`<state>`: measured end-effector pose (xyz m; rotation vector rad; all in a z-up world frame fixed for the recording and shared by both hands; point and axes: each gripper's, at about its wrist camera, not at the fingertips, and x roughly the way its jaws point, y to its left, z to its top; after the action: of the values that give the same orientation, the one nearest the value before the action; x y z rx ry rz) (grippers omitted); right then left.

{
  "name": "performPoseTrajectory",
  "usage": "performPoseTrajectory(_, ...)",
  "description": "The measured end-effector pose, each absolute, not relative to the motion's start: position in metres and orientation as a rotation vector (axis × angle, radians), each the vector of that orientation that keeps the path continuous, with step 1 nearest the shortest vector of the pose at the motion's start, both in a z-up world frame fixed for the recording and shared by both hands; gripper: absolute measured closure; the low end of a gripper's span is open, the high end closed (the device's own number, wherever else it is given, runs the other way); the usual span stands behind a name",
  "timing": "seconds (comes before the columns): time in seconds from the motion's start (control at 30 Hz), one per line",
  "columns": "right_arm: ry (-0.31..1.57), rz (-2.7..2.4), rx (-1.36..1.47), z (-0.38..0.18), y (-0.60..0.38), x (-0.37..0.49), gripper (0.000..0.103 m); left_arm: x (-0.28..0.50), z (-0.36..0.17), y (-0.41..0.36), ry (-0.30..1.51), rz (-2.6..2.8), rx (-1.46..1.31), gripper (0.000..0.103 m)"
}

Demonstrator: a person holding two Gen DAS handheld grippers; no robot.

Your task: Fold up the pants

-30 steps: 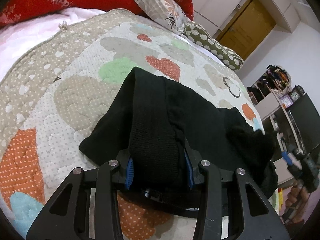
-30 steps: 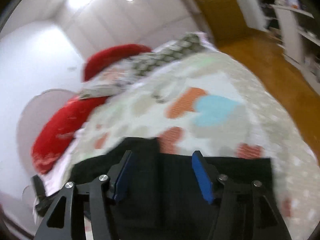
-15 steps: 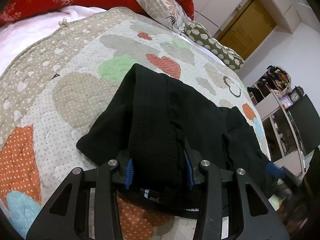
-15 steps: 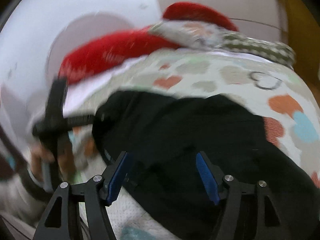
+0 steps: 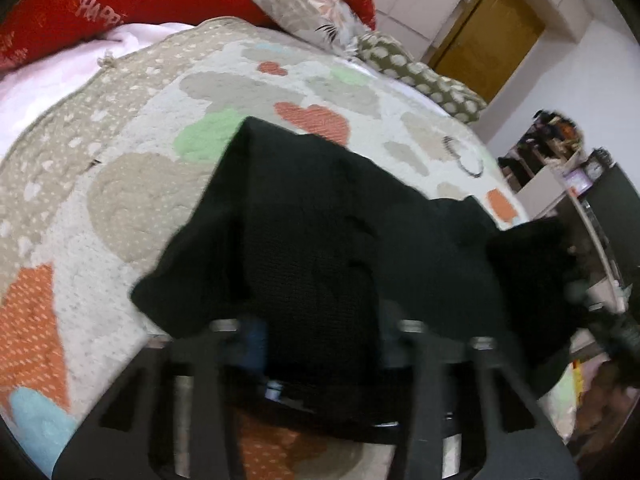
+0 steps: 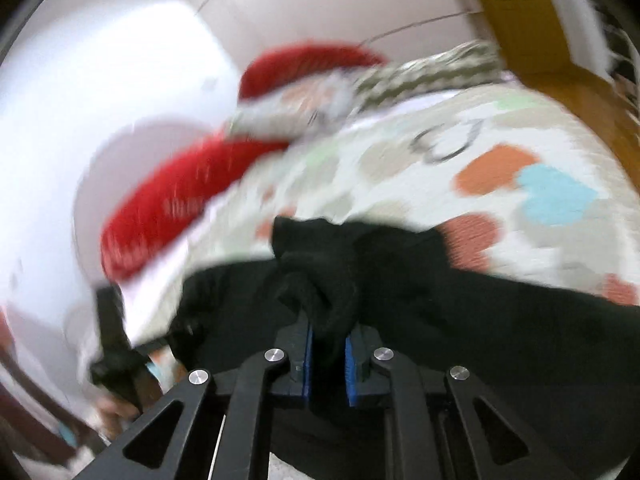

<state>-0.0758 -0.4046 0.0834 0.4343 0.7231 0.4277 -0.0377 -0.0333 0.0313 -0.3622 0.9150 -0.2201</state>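
The big soft quilt with coloured hearts (image 5: 132,184) holds the black knitted pants (image 5: 320,220), which lie bunched across it. The left gripper (image 5: 320,332) is closing on a thick fold; the right gripper (image 6: 328,354) pinches a small bunch tight. That bunch may slip out, so the fold goes crooked

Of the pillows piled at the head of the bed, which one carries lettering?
The big red pillow at far left in the left wrist view: pale "HAPPY" lettering and star marks. The floral pillow and the olive spotted pillow beside it show only patterns.
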Motion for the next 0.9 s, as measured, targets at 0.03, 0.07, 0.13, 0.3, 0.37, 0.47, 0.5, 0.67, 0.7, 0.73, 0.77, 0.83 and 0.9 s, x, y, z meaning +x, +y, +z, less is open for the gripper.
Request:
performPoseTrajectory(0.03, 0.698, 0.405, 0.467, 0.09, -0.421, -0.082, 0.092, -0.037, 0.033, -0.027, 0.914, -0.247, -0.397, 0.073)
performPoseTrajectory(0.07, 0.667, 0.382, 0.505, 0.099, -0.44, -0.093, 0.092, -0.037, 0.037, -0.02, 0.91, -0.273, -0.428, 0.079)
performPoseTrajectory(0.13, 0.616, 0.341, 0.58, 0.109, -0.476, -0.113, 0.092, -0.039, 0.049, -0.013, 0.891, -0.31, -0.441, 0.079)
performPoseTrajectory(0.3, 0.64, 0.239, 0.666, 0.094, -0.52, -0.147, 0.092, -0.044, 0.062, -0.003, 0.866, -0.257, -0.365, 0.079)
performPoseTrajectory(0.37, 0.729, 0.161, 0.654, 0.065, -0.525, -0.15, 0.092, -0.039, 0.046, 0.0, 0.916, -0.23, -0.386, 0.079)
performPoseTrajectory(0.47, 0.805, 0.092, 0.667, 0.031, -0.532, -0.146, 0.092, -0.042, 0.031, -0.004, 0.941, -0.208, -0.37, 0.079)
performPoseTrajectory(0.5, 0.808, 0.091, 0.688, 0.026, -0.534, -0.146, 0.092, -0.045, 0.032, -0.007, 0.93, -0.203, -0.344, 0.079)
performPoseTrajectory(0.67, 0.747, 0.069, 0.612, 0.05, -0.539, -0.152, 0.092, -0.046, 0.037, -0.011, 0.923, -0.203, -0.306, 0.079)
performPoseTrajectory(0.7, 0.732, 0.057, 0.587, 0.055, -0.538, -0.154, 0.092, -0.046, 0.035, -0.011, 0.925, -0.202, -0.311, 0.079)
performPoseTrajectory(0.73, 0.721, 0.036, 0.558, 0.058, -0.538, -0.155, 0.092, -0.045, 0.033, -0.011, 0.929, -0.2, -0.318, 0.079)
performPoseTrajectory(0.77, 0.722, 0.006, 0.54, 0.055, -0.54, -0.155, 0.092, -0.045, 0.031, -0.011, 0.932, -0.199, -0.324, 0.079)
performPoseTrajectory(0.83, 0.781, -0.102, 0.509, 0.043, -0.547, -0.153, 0.09, -0.045, 0.027, -0.013, 0.938, -0.198, -0.331, 0.079)
performPoseTrajectory(0.9, 0.851, -0.183, 0.55, 0.031, -0.56, -0.157, 0.084, -0.047, 0.027, -0.015, 0.934, -0.194, -0.323, 0.079)
